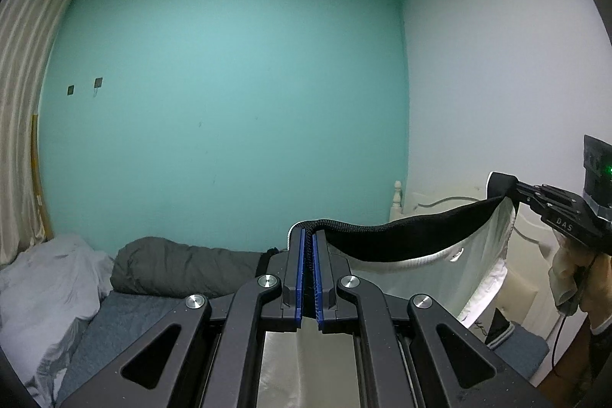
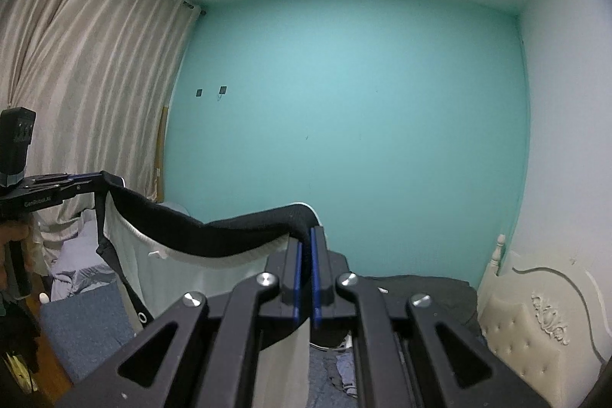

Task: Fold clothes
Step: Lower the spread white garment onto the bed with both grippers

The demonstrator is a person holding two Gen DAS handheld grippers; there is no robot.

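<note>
A pair of shorts with a wide black waistband (image 1: pixel 401 236) and pale silvery-white cloth (image 1: pixel 440 278) hangs stretched in the air between both grippers. My left gripper (image 1: pixel 309 234) is shut on one end of the waistband, its blue pads pinching the fabric. Off to the right, my right gripper (image 1: pixel 514 188) clamps the other end, a hand (image 1: pixel 566 270) on its handle. In the right wrist view the right gripper (image 2: pixel 310 232) is shut on the waistband (image 2: pixel 229 232), which sags toward the left gripper (image 2: pixel 116 181). The white cloth (image 2: pixel 172 278) drapes below.
Below lies a bed with a blue sheet (image 1: pixel 114 324), a rolled grey blanket (image 1: pixel 183 266) and a pale crumpled quilt (image 1: pixel 46 285). A cream tufted headboard (image 2: pixel 535 324) stands at the right, beige curtains (image 2: pixel 88 64) at the left, a teal wall (image 2: pixel 344 121) ahead.
</note>
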